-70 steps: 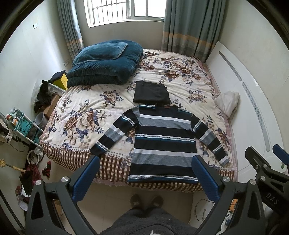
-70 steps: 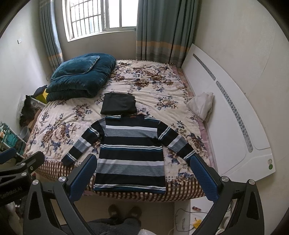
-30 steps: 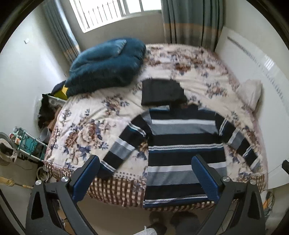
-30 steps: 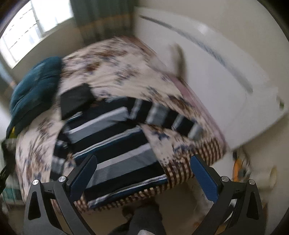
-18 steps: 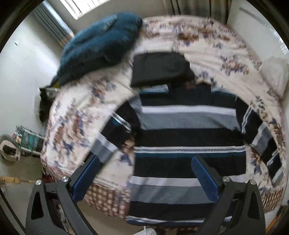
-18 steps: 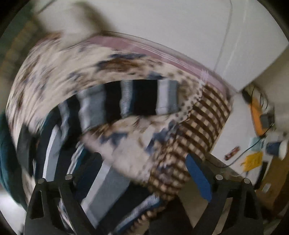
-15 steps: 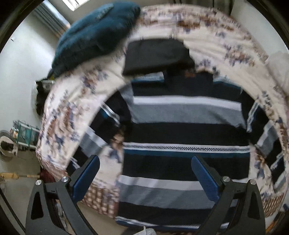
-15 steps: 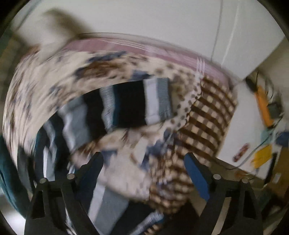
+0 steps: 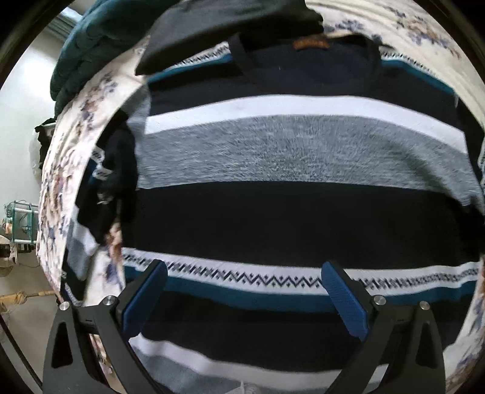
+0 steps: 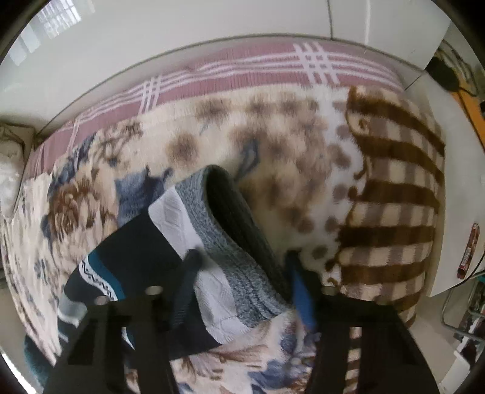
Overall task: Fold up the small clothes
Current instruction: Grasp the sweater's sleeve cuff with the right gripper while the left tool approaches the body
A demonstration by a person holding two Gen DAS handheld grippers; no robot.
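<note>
A striped sweater point(image 9: 288, 157) in navy, grey, white and teal lies flat on the floral bedspread point(image 9: 60, 169), collar at the far end. My left gripper point(image 9: 244, 269) hovers low over the middle of its body, open, with nothing between its blue pads. In the right wrist view the sweater's right sleeve cuff point(image 10: 224, 230) lies near the bed's corner. My right gripper point(image 10: 242, 272) points straight down over it, its jaws closing with the cuff between them. The pads touch both sides of the cuff, and it arches up.
A folded black garment point(image 9: 230, 27) lies just beyond the collar, with a dark blue quilt point(image 9: 91, 48) at the far left. Close behind the right gripper is the bed's checked edge point(image 10: 394, 194), then a white board point(image 10: 151, 45). A rack point(image 9: 18, 218) stands on the floor at left.
Both grippers have dropped close to the bed. The right one rolled, came down over the sleeve cuff and narrowed its jaws around it. The left stays open over the sweater's body.
</note>
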